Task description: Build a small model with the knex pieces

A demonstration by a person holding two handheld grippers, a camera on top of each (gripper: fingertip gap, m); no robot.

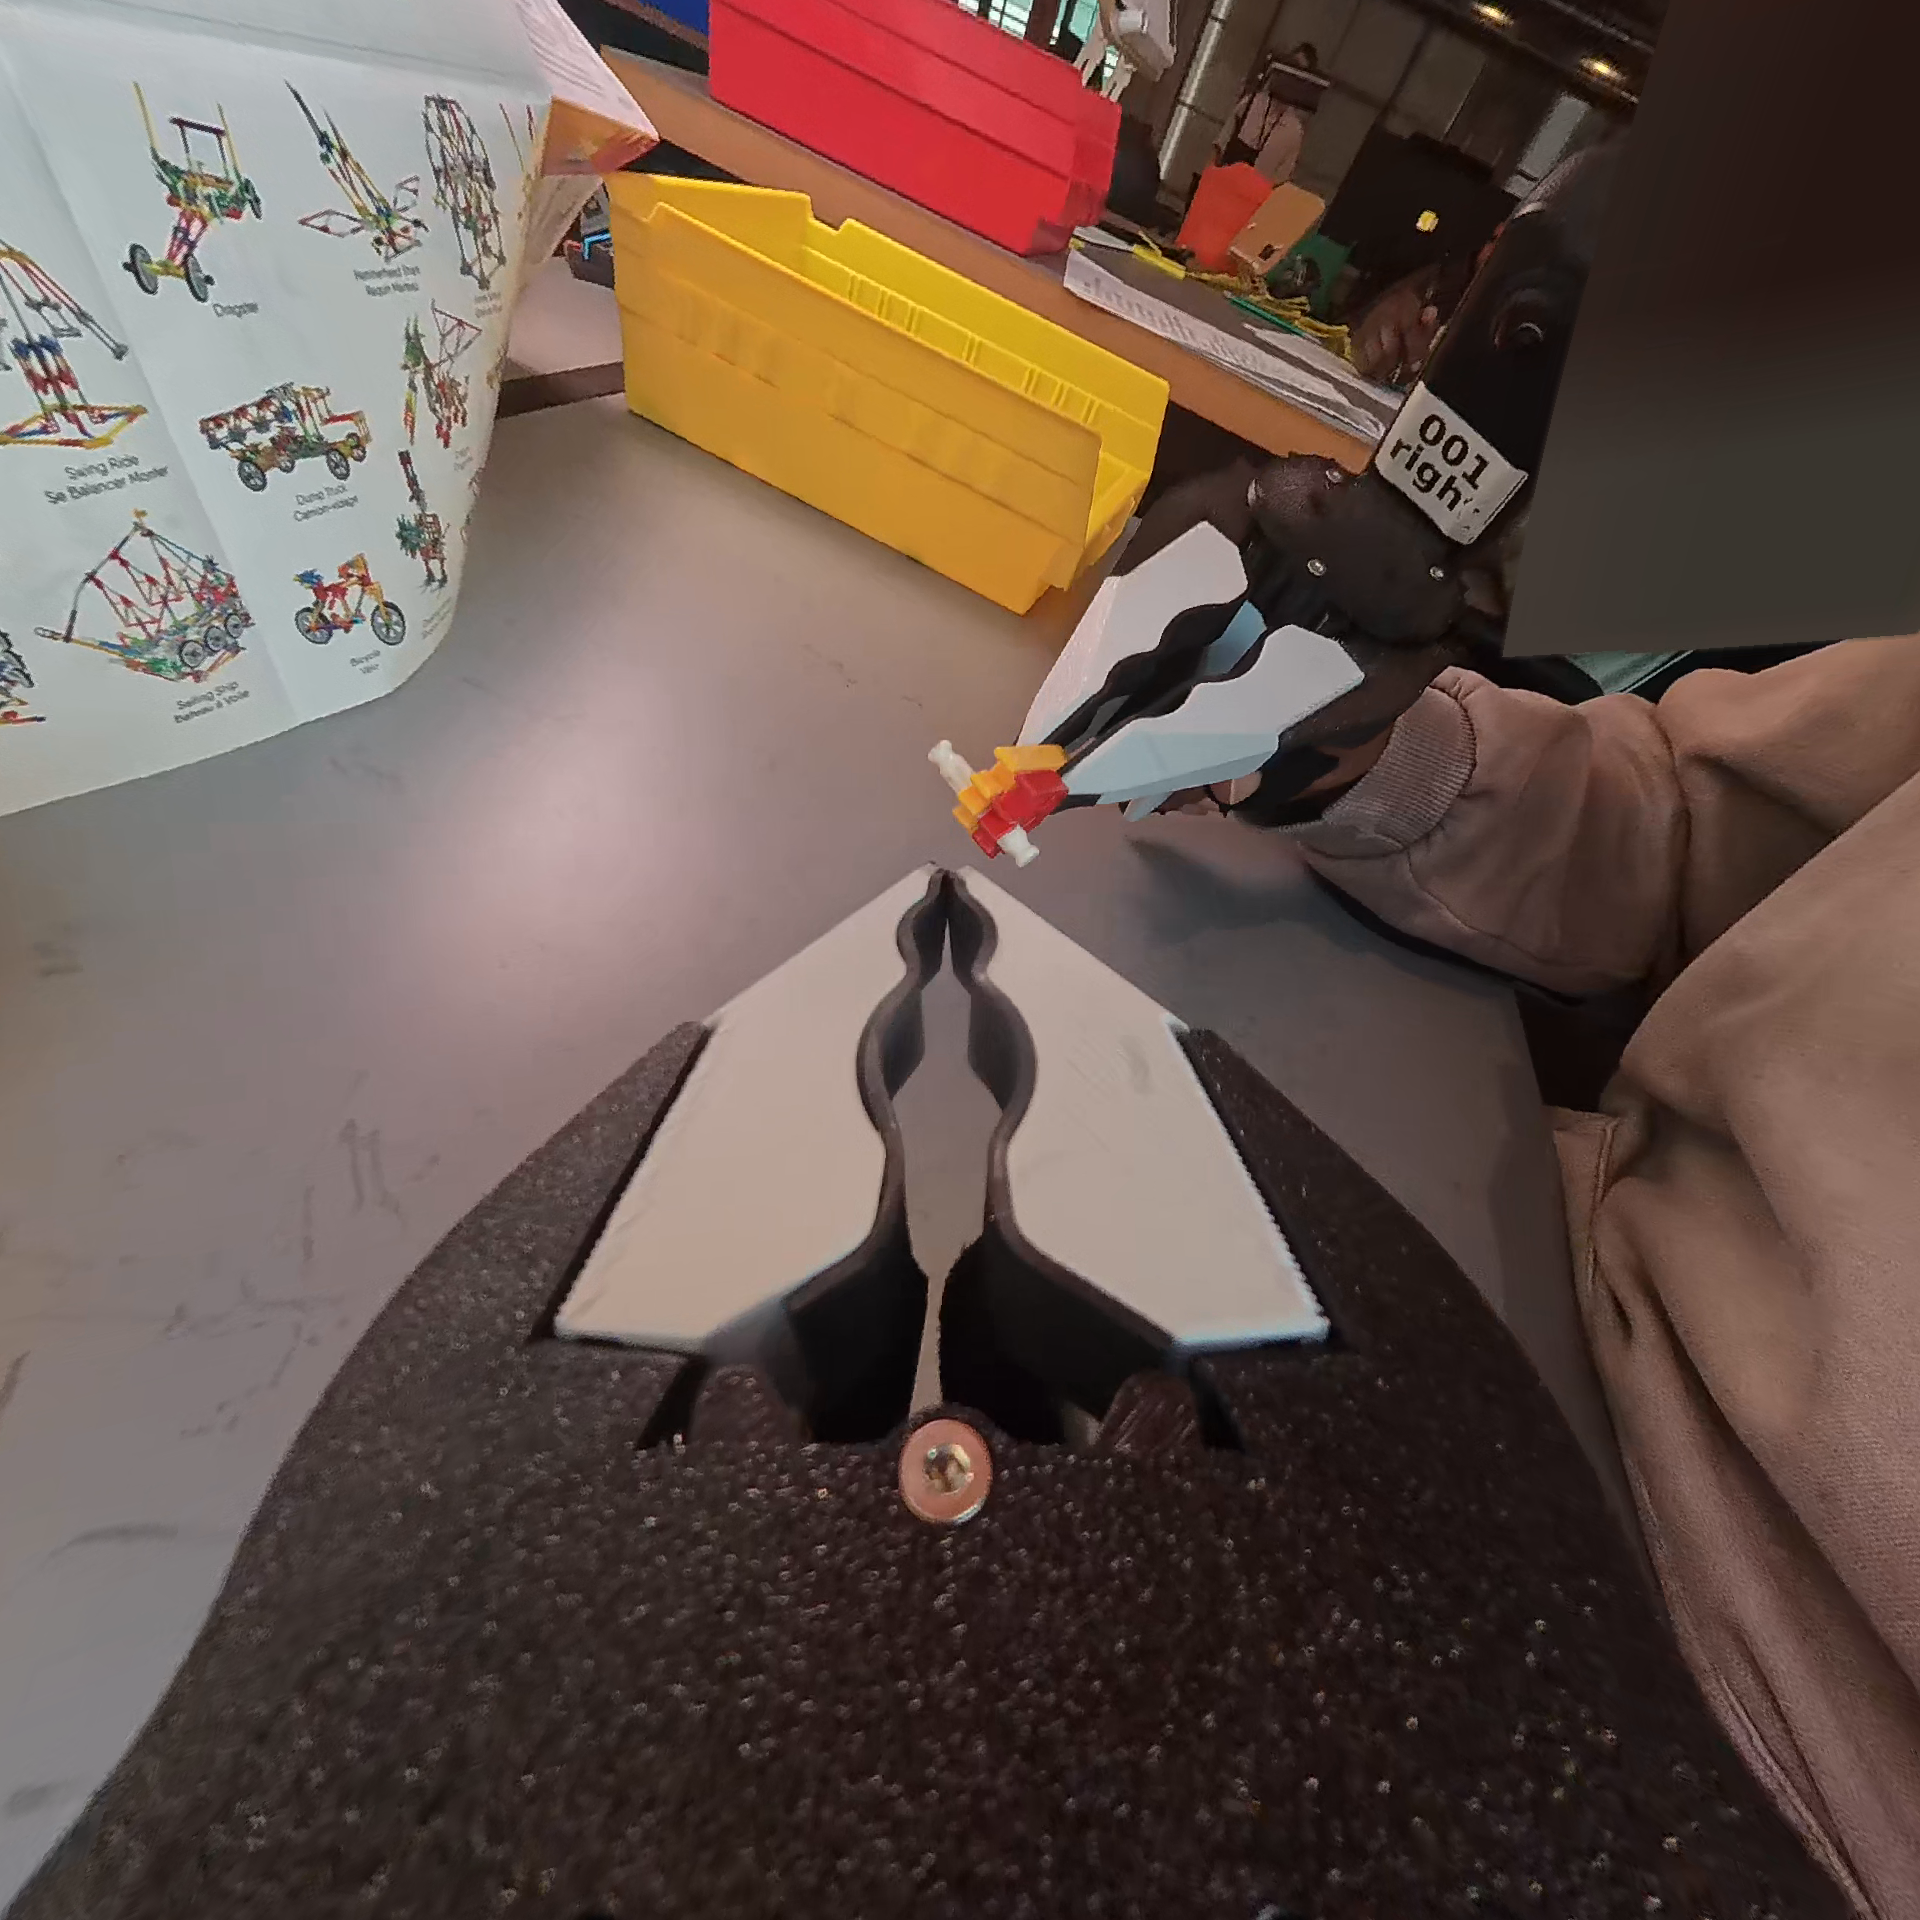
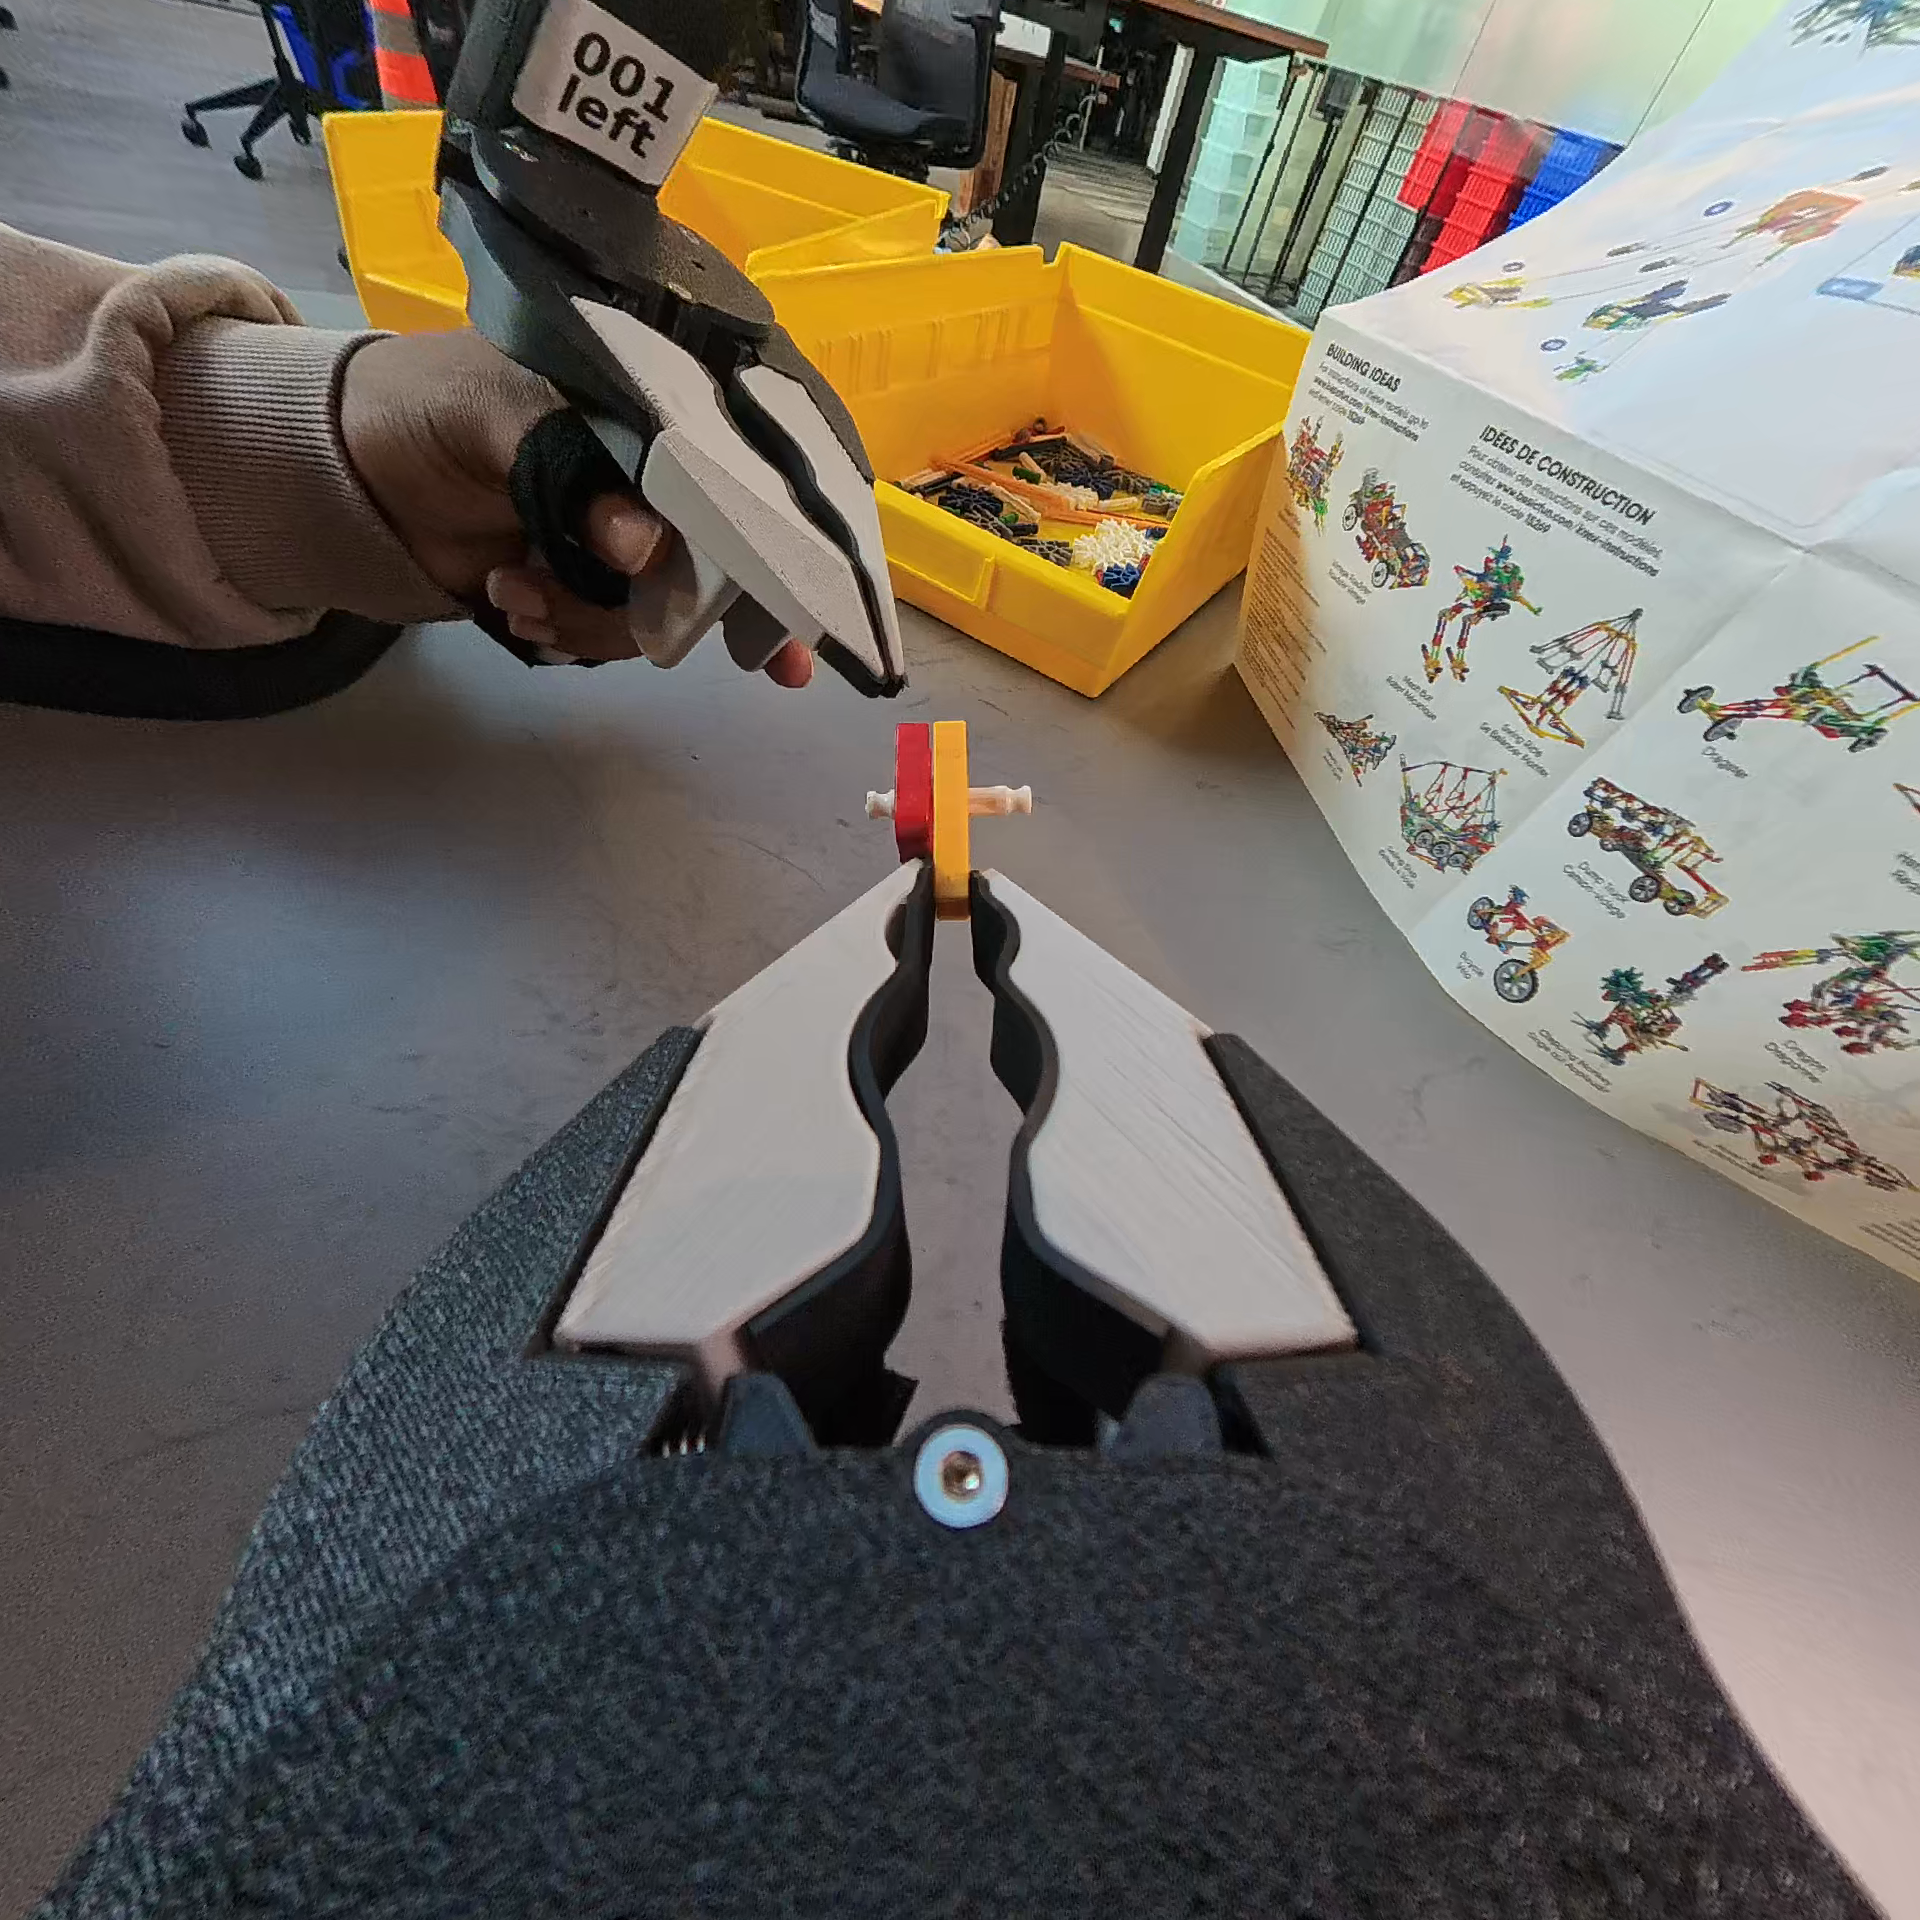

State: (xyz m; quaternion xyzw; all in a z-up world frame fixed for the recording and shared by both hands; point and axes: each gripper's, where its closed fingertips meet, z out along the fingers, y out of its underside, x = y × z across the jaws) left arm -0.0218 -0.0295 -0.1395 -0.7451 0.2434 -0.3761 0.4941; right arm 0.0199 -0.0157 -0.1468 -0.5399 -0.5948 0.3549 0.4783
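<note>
Right wrist view: right gripper (image 2: 951, 883) clamps a red-and-yellow connector piece (image 2: 933, 800) above the grey worktop (image 2: 312, 987); left gripper (image 1: 943, 878) clenched, empty, just beside it

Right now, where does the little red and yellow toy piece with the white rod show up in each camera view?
Left wrist view: the red and yellow piece sits right of centre, gripped by the right claw, just beyond the closed left claw.
Right wrist view: it stands at centre, at the right claw's tips, below the left claw.
Shared landmark: the yellow bin behind.
</note>
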